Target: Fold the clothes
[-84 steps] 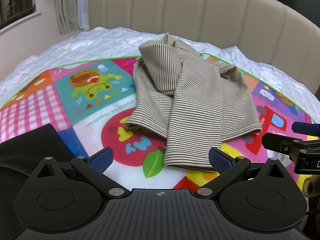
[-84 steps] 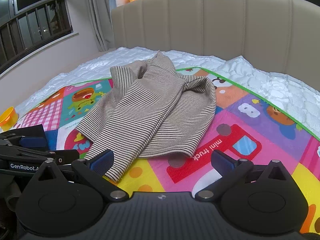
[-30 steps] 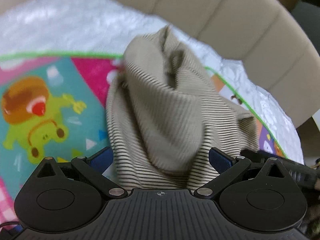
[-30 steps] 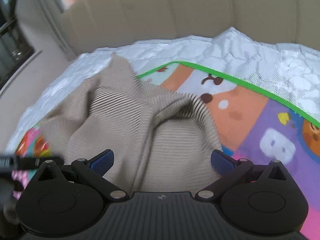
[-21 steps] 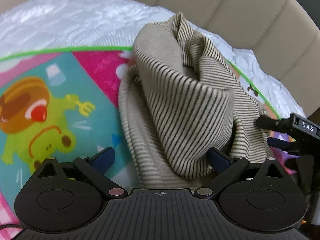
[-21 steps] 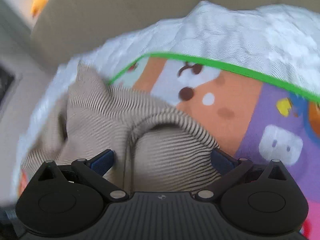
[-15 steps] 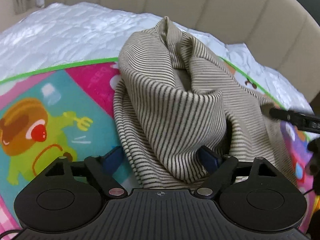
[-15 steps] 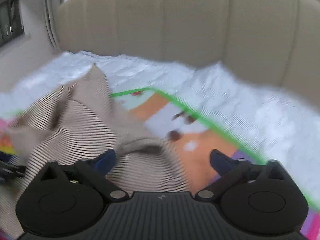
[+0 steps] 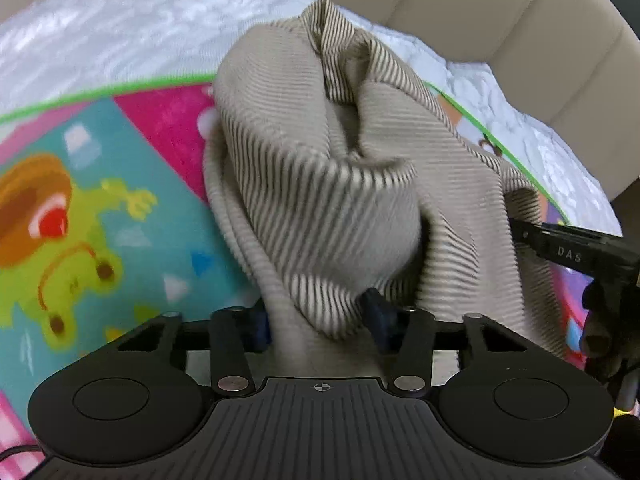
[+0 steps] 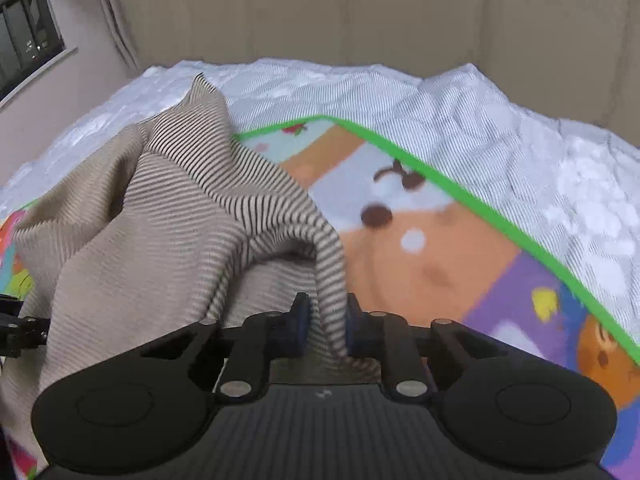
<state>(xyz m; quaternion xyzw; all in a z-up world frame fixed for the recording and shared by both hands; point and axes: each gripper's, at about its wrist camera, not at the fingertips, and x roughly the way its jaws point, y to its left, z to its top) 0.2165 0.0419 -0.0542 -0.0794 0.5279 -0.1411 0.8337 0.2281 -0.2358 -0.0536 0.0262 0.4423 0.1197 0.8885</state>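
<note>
Striped beige garment fills mid-frame, bunched on a colourful play mat; left gripper and right gripper each pinch its fabric.

One legible marking was found: the letters "DAS", in pale characters on the black body of the right gripper, seen at the right edge of the left wrist view. No readable text, number or brand was noted in the right wrist view, where blur obscured detail.
</note>
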